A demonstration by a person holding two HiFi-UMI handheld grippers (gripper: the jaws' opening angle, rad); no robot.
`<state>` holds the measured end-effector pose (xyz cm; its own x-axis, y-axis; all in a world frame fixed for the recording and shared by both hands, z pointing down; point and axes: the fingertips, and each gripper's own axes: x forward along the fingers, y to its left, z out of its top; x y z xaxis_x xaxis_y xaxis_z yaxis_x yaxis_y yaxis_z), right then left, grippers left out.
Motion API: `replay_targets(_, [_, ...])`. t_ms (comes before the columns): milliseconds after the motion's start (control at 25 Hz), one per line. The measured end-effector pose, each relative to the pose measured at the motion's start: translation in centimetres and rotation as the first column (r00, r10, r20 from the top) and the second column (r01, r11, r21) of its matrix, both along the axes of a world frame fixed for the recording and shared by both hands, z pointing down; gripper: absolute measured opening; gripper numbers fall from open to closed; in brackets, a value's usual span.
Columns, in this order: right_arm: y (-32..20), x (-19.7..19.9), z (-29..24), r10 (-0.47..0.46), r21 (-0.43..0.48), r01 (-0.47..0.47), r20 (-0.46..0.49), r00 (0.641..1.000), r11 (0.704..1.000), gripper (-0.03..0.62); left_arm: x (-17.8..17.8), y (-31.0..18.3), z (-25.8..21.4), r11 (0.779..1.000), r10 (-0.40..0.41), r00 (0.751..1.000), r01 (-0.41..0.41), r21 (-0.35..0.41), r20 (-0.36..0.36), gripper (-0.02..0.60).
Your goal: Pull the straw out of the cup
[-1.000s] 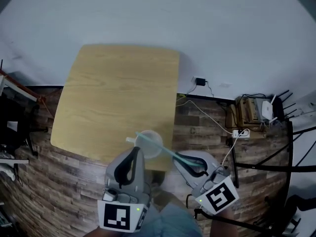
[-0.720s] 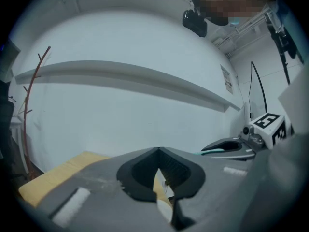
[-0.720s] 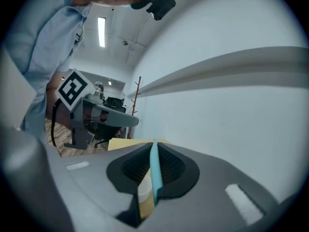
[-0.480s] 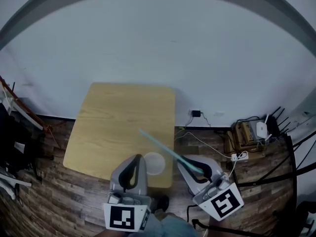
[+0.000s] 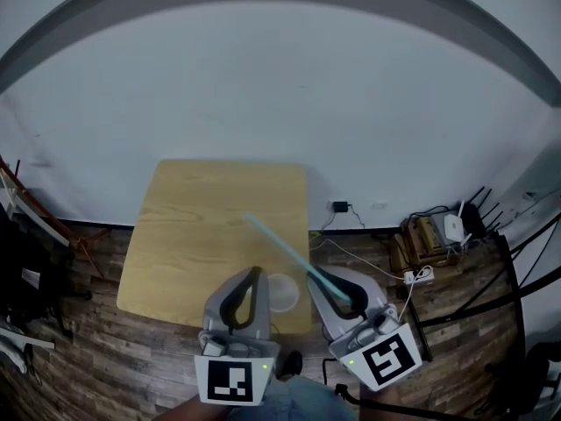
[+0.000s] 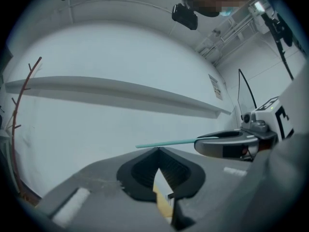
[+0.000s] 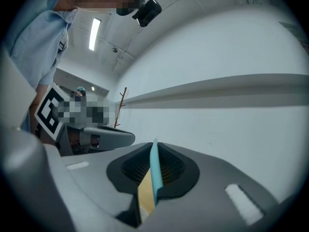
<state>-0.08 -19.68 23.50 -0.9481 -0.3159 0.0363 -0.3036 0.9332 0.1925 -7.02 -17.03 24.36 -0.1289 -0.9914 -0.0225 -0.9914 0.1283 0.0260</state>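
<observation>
A pale clear cup (image 5: 282,293) stands near the front edge of the wooden table (image 5: 202,226). My right gripper (image 5: 316,278) is shut on a teal straw (image 5: 279,246), which slants up and left above the cup, free of it. In the right gripper view the straw (image 7: 154,170) runs pinched between the pads. My left gripper (image 5: 254,273) hovers just left of the cup, jaw tips together with nothing between them. In the left gripper view the straw (image 6: 166,142) sticks out leftward from my right gripper (image 6: 199,140).
White wall behind the table. On the wooden floor to the right lie a power strip (image 5: 412,277) with cables and a box of devices (image 5: 434,231). A dark rack (image 5: 17,261) stands at the left. The other gripper (image 7: 131,138) is close beside the right one.
Both grippers have risen, and the straw has gone up with the right one, higher above the cup. The table and cup look smaller and lower in view.
</observation>
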Motion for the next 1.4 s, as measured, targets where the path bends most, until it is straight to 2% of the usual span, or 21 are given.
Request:
replay_targets(520, [-0.2, -0.6, -1.5, 0.093, 0.033, -0.094, 0.033, 0.995, 0.995, 0.033, -0.8, -0.3, -1.0, 0.998, 0.050, 0.998, -0.051, 0.022, 0.041, 0.020])
replay_targets(1400, [-0.7, -0.3, -1.2, 0.103, 0.031, -0.104, 0.030, 0.994, 0.994, 0.034, -0.6, -0.7, -0.7, 0.999, 0.044, 0.999, -0.045, 0.016, 0.029, 0.020])
